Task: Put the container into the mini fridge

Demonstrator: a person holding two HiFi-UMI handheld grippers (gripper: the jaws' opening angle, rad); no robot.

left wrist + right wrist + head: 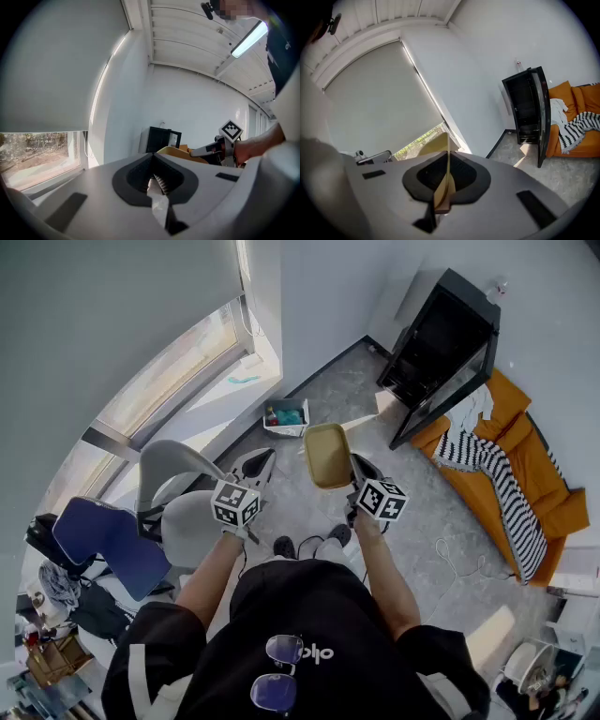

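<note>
My right gripper [358, 469] is pinching the rim of the shallow tan plastic container [326, 454]; in the right gripper view the rim runs edge-on between the two pads. The container is up in the air, out in front of the black mini fridge [441, 348] and well apart from it. The fridge stands on the floor against the wall with its door swung open and its inside dark. My left gripper [257, 465] is level with the container, on the side away from the fridge; its jaws are pressed together with a white crumpled scrap [156, 199] caught between them. An orange sofa [539, 479] sits just beside the fridge, with a black-and-white striped cloth [495, 479] draped over it.
</note>
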